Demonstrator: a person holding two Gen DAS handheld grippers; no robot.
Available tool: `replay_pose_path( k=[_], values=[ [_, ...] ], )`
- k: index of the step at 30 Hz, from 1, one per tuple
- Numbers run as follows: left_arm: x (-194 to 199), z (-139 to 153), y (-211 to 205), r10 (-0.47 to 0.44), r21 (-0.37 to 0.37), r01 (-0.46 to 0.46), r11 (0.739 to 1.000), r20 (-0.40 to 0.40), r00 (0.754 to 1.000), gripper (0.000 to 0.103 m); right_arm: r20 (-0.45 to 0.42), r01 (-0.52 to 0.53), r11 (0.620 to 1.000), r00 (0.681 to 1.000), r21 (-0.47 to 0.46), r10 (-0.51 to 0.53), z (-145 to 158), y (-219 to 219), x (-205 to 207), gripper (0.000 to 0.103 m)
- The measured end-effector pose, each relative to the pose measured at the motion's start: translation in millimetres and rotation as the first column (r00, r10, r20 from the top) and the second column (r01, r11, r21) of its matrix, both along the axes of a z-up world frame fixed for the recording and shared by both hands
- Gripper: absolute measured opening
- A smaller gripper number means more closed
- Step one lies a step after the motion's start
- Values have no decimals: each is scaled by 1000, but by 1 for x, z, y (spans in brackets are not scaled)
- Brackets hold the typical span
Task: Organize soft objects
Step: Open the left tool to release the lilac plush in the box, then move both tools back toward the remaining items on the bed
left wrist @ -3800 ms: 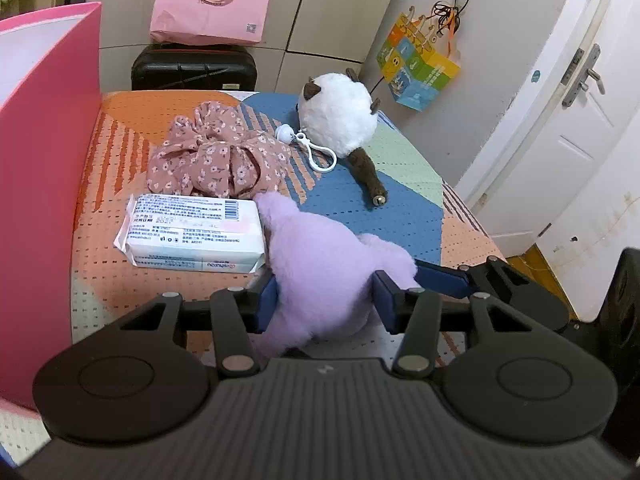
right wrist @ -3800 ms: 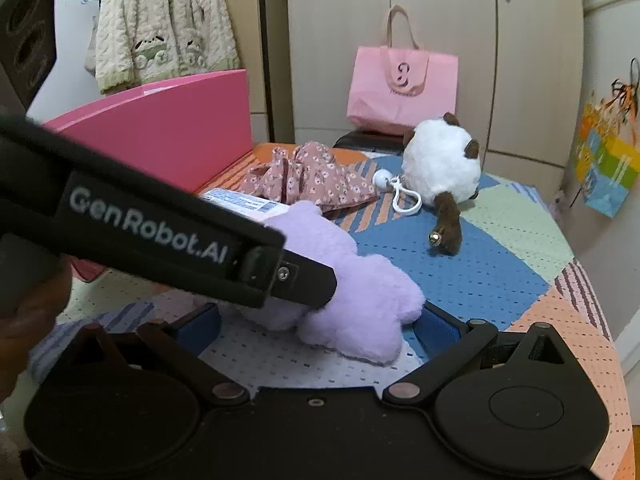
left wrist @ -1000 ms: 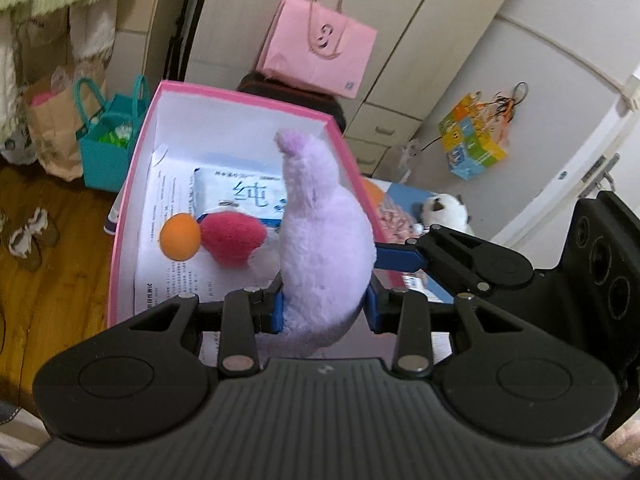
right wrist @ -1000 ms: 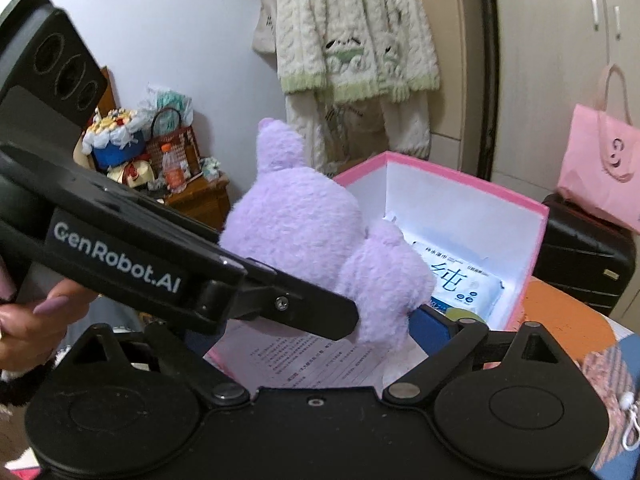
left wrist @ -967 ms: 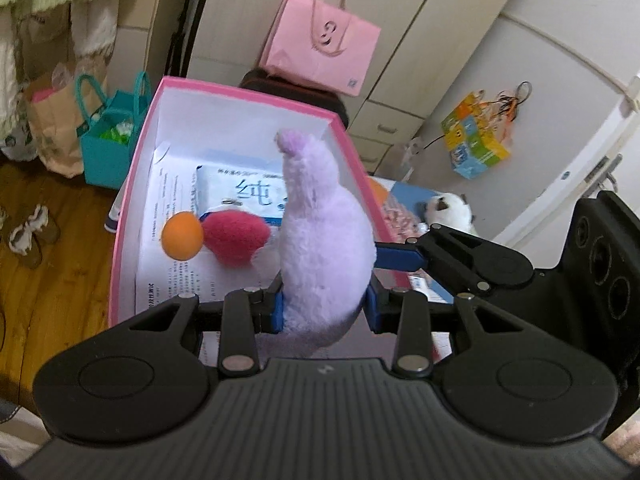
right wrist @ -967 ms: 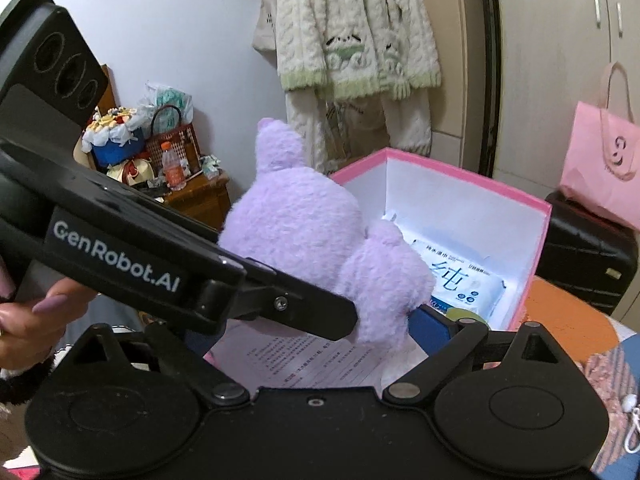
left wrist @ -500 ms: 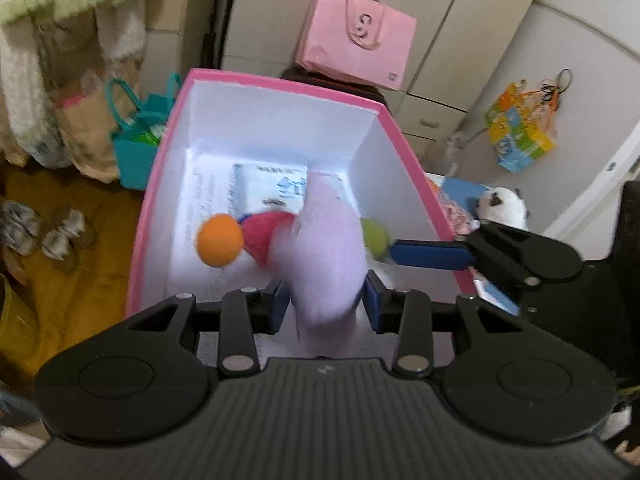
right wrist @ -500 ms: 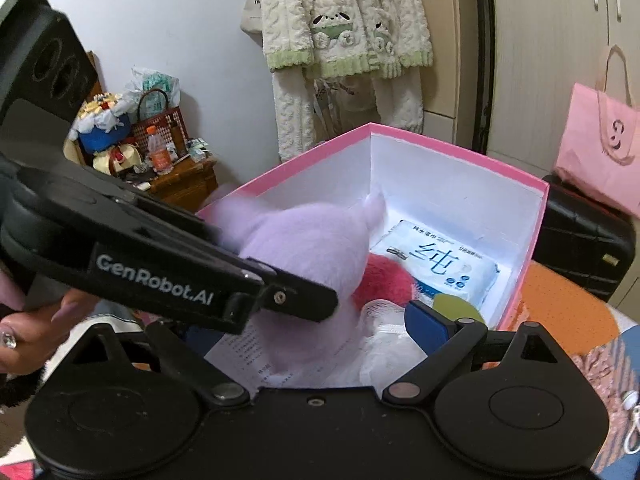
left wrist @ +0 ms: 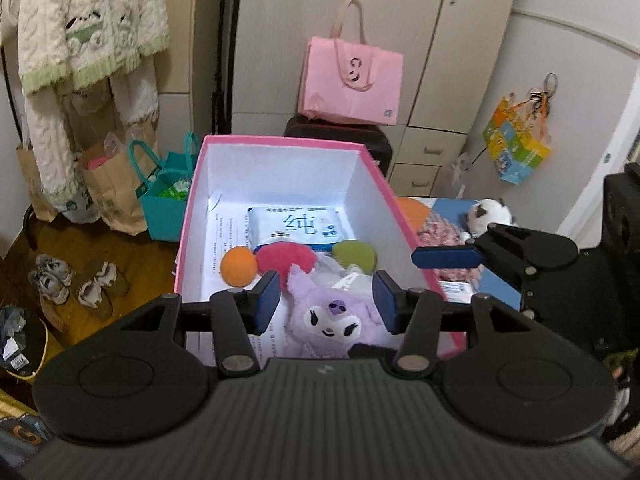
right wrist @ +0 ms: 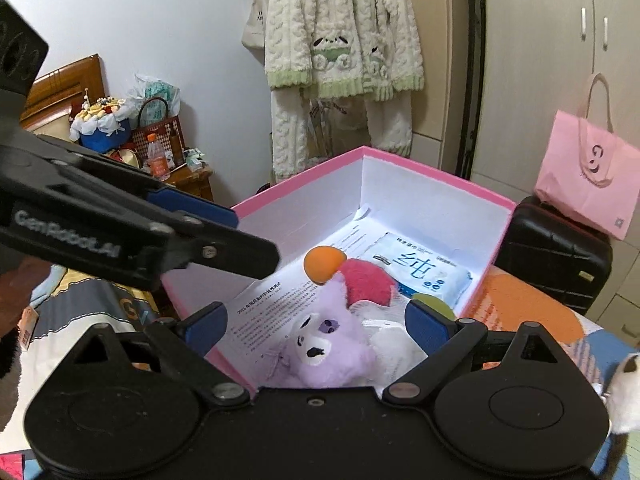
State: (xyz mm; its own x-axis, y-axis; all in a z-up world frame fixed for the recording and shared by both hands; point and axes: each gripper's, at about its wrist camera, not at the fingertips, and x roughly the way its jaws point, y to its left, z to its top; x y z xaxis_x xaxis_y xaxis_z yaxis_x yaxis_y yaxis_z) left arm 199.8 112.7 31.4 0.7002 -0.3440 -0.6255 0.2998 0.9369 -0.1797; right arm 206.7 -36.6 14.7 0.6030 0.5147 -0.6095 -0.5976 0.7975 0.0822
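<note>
**Purple plush lies in the pink box, both grippers spread and empty**

The purple plush toy (left wrist: 326, 322) lies face up at the near end of the pink box (left wrist: 280, 142), its dark eyes and small nose turned towards the cameras. The left gripper (left wrist: 326, 302) hangs just above it with its blue pads (left wrist: 266, 300) wide apart, one on each side of the toy's head and clear of the fur; it has hold of nothing.

In the right wrist view the same toy (right wrist: 324, 350) lies between the right gripper's (right wrist: 316, 326) spread fingers, which also stand well apart and carry nothing. The left gripper's dark body crosses the left of that view, above the box's near corner.

Deeper in the box, on a printed paper sheet (left wrist: 220, 240), sit an orange ball (left wrist: 239, 267), a red pompom (left wrist: 286, 258) and a green round thing (left wrist: 356, 254), all close together just beyond the toy's ears. Behind them a white tissue pack (left wrist: 298, 227) with blue lettering lies flat towards the far wall.

The box stands at the edge of the bench (right wrist: 516, 304), which wears a patchwork cloth. To the right on it are a white plush (left wrist: 490, 212) and some pink floral fabric (left wrist: 434, 226). A pink bag (left wrist: 352, 80) rests on a black suitcase (left wrist: 340, 134) beyond the box.
</note>
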Motion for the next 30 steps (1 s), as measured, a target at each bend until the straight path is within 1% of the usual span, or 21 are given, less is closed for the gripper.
replay_pose_path(
  k=[5, 8, 13, 18, 24, 30],
  values=[
    [-19, 15, -9, -26, 20, 25, 999, 41, 999, 50, 29, 19, 1000, 999, 21, -19, 14, -24, -14, 97],
    [-31, 22, -18, -52, 36, 49, 998, 60, 997, 52, 53, 26, 999, 998, 48, -29, 21, -50, -26, 98],
    [-49, 31, -38, -123, 38, 121, 992, 52, 991, 52, 52, 96, 989, 993, 116, -103, 31, -104, -43, 98],
    [-67, 38, -68, -180, 62, 176, 982, 72, 981, 52, 72, 166, 971, 981, 172, -180, 41, -156, -59, 98],
    [-76, 32, -111, -235, 81, 230, 970, 65, 970, 53, 88, 208, 948, 968, 242, -235, 41, -201, -74, 97],
    [-77, 15, -157, -262, 117, 254, 960, 60, 963, 53, 86, 226, 936, 963, 271, -257, 30, -226, -74, 96]
  ],
)
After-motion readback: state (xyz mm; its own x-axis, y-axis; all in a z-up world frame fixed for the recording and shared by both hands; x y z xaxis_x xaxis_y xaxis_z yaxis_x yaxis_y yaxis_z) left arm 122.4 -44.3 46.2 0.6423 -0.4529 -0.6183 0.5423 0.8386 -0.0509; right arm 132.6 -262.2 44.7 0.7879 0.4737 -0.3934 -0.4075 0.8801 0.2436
